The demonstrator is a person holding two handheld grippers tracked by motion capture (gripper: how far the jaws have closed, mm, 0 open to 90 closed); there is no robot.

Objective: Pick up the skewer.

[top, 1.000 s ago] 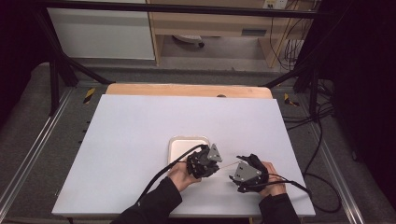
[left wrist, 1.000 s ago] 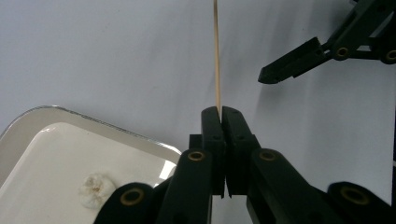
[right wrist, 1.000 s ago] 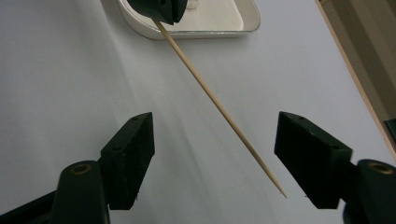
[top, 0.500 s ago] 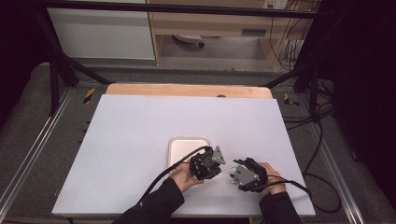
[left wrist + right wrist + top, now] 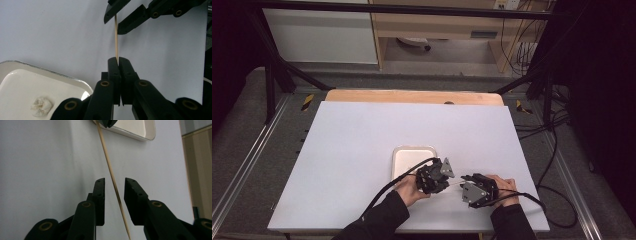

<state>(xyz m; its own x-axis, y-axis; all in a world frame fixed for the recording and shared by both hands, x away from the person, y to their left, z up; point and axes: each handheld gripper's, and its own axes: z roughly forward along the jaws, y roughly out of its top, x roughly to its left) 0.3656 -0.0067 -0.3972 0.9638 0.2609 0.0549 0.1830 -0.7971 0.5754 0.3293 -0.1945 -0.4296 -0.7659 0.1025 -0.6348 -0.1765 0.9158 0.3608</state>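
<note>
The thin wooden skewer [image 5: 116,37] is barely made out in the high view; its near end is cut off in the right gripper view. It is clenched at one end by the left claw [image 5: 118,60] above the worktop [image 5: 362,145], beside the white tray [image 5: 25,82], where a small white lump [image 5: 41,107] lies. The right claw [image 5: 114,187] has just been closing around the skewer, pads not yet pressing. No writing is readable.

A: From above the person's side, the high view looks forward and down over the whole table [image 5: 362,150].

B: Each gripper view sits close, looking along its own jaws; both share the thin wooden stick [image 5: 116,37] and the tray [image 5: 147,131].
</note>
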